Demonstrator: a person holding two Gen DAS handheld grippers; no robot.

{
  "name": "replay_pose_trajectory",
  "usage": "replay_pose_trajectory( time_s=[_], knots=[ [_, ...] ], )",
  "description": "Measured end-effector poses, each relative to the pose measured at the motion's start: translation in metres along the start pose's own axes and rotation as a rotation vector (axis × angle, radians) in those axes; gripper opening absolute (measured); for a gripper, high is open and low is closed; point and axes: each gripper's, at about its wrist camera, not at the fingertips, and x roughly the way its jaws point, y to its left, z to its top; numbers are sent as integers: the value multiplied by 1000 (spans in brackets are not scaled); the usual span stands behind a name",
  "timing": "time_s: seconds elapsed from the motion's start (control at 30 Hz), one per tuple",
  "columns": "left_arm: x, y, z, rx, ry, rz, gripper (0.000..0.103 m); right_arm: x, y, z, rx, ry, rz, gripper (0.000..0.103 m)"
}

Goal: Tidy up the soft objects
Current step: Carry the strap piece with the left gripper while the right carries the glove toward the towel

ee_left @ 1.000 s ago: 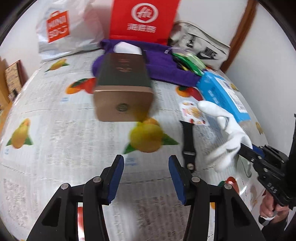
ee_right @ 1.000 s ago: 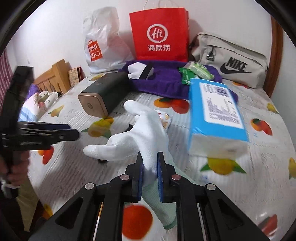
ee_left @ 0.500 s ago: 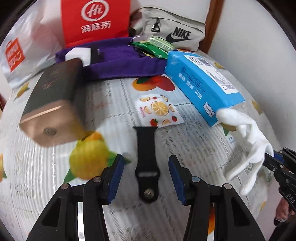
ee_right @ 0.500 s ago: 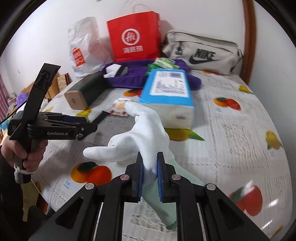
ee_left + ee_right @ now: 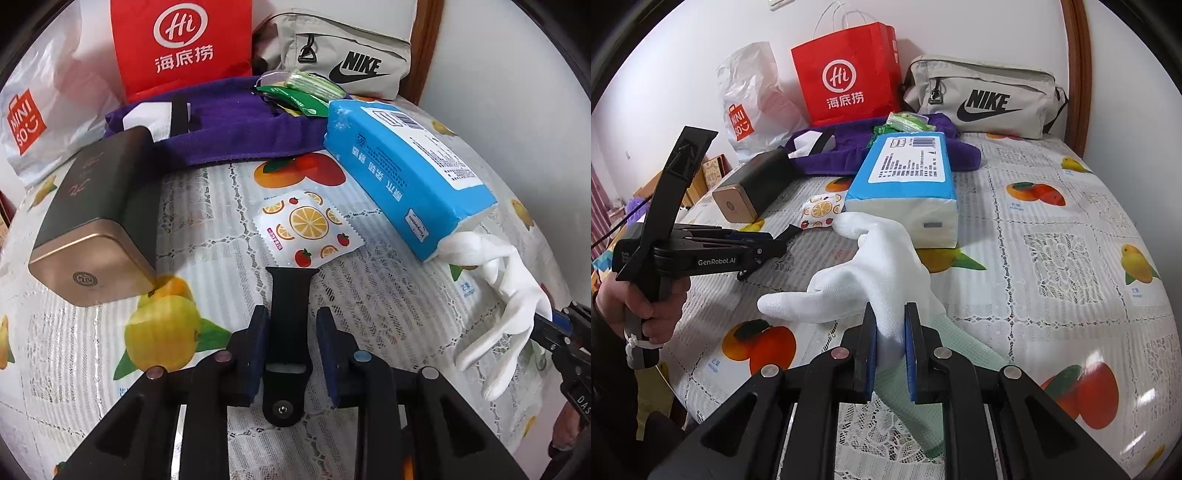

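— Two grippers are seen over the bench (image 5: pixel 369 295); which step is in hand?

— A pickup. The left gripper (image 5: pixel 291 350) is set low over a black strap (image 5: pixel 290 321) that lies flat on the fruit-print cloth, and its fingers (image 5: pixel 258 343) are closing, one on each side of the strap. A sliver of gap is still seen on both sides, so the strap is not judged to be gripped yet.

— And the other one?

— The right gripper (image 5: pixel 890 350) is clamped narrow on a white glove (image 5: pixel 879 273). The glove is pinched near the wrist and held up, its tips hanging just in front of the blue tissue pack (image 5: pixel 905 173).

— What is called for next?

— Probably the closing is to be finished until the strap is squeezed across its width, then a lift. The strap is thin and lies flat, so a slip out of the fingers could be expected if it is raised too soon. Its far end lies touching a small orange-print packet (image 5: pixel 306 229), which might be dragged along. No landing place for either soft thing can be told yet.
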Motion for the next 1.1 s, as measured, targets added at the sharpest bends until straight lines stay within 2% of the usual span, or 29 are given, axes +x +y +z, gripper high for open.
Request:
replay_pose_trajectory(
  time_s=[0.1,0.23,0.53,0.8,1.1],
  knots=[
    [1,-3,1,22,-13,8,21,0,0,-1,1,3,3,13],
    [-1,2,3,-5,-14,-12,20,-5,1,0,1,-10,2,13],
    [-37,-3,-4,-4,-68,-14,20,-23,6,6,-8,-32,-22,13],
    [-66,17,-5,-78,-111,-13,20,-40,9,21,-18,-70,-31,13],
    [-89,37,6,-134,-157,21,20,-47,9,51,-61,-94,-60,13]
  ],
)
